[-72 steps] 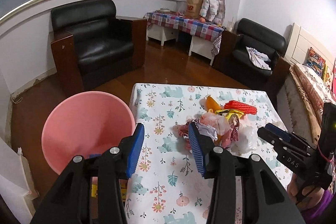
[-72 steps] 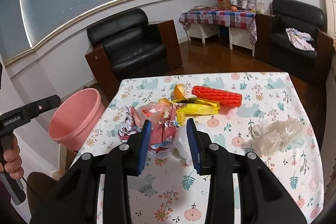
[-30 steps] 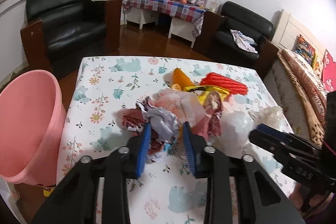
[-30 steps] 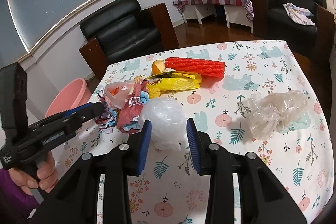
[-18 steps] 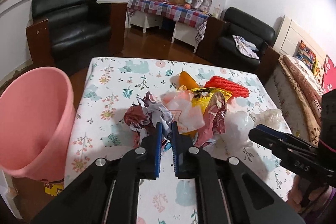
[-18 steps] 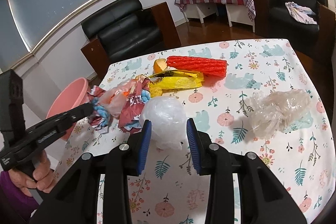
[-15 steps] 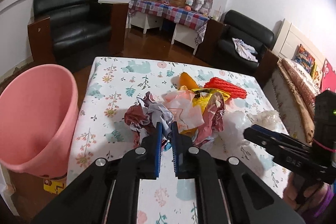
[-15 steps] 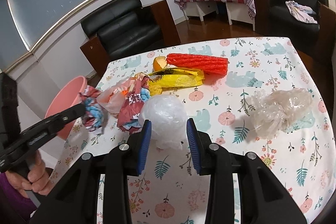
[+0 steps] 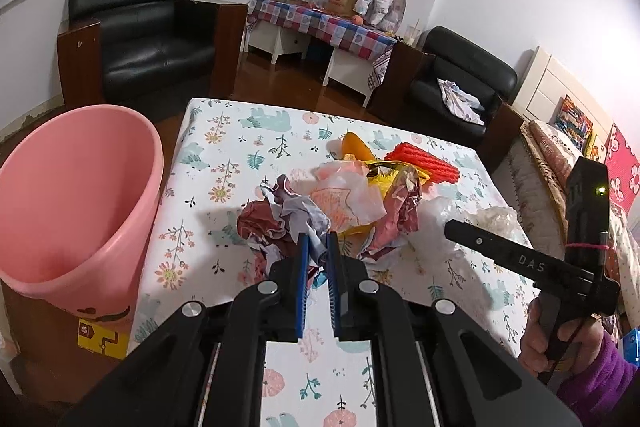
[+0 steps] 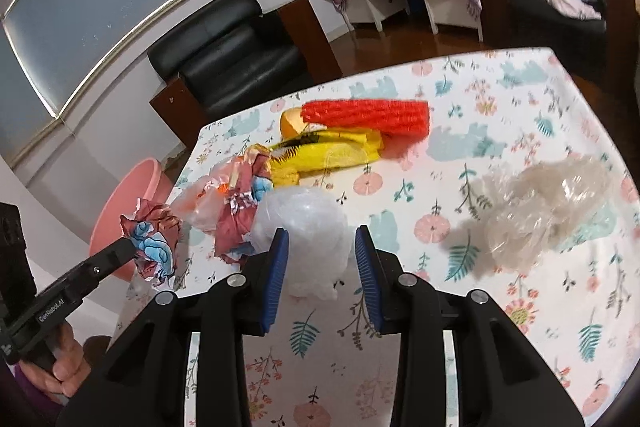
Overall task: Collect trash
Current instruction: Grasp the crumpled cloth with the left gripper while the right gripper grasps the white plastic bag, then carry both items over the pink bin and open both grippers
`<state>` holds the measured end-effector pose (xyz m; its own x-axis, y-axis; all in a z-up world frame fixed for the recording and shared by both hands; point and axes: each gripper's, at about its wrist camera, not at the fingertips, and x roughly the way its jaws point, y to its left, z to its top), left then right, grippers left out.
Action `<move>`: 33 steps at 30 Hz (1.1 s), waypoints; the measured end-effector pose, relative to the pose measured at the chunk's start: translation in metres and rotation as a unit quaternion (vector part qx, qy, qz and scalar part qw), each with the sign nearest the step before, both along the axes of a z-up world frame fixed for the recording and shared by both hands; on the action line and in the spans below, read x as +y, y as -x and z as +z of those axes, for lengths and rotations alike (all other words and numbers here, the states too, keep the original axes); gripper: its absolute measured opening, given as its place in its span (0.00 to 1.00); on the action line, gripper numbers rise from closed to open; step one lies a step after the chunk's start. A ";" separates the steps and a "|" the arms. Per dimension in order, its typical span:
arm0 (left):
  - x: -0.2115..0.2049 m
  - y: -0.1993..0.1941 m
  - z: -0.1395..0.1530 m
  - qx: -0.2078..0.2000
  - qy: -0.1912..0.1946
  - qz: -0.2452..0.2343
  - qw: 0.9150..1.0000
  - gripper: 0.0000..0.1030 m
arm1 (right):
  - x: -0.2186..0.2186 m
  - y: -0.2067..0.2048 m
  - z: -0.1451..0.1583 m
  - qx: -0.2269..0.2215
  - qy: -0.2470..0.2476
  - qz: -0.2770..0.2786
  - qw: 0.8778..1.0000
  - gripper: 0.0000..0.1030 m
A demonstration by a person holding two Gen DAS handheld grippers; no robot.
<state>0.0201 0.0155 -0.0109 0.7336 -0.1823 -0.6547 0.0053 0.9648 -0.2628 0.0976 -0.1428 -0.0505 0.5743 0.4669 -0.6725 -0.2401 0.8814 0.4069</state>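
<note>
1. My left gripper [image 9: 317,241]: jaws drawn narrow, having just been closing, and clamped on a crumpled red, white and blue wrapper [image 10: 154,241], which hangs at the fingertips above the near-left edge of the table [image 9: 224,163].
2. My right gripper [image 10: 320,241]: jaws partly apart, one on either side of a white plastic ball [image 10: 306,227] resting on the floral cloth. Whether the pads press on it, I cannot tell.
3. Trash heap, mid-table: pale orange-printed bag [image 9: 348,197], reddish foil wrapper [image 10: 236,223], yellow packet [image 10: 324,157], red ridged roll [image 10: 366,117] at the far side, with an orange piece [image 10: 290,123] touching its left end.
4. Clear crumpled film [image 10: 554,211]: alone, well to the right of the heap.
5. Pink bucket [image 9: 68,203]: on the floor, just beside the table's left edge, mouth open.
</note>
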 end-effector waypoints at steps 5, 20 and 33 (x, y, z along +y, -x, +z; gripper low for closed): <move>0.000 0.002 0.000 0.000 0.002 0.001 1.000 0.08 | 0.000 0.006 -0.001 0.000 0.001 0.004 1.000 0.11; 0.013 0.027 0.016 -0.037 0.014 0.016 0.999 0.08 | -0.002 0.039 0.053 -0.099 0.006 -0.021 0.995 0.08; 0.065 0.057 0.039 -0.084 0.003 0.082 0.993 0.08 | 0.080 0.034 0.076 -0.104 -0.016 0.078 0.991 0.08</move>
<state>-0.0371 0.0807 0.0282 0.8526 -0.0546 -0.5197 -0.1074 0.9550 -0.2764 0.0633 -0.0626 0.0252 0.6173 0.5802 -0.5314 -0.4544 0.8143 0.3612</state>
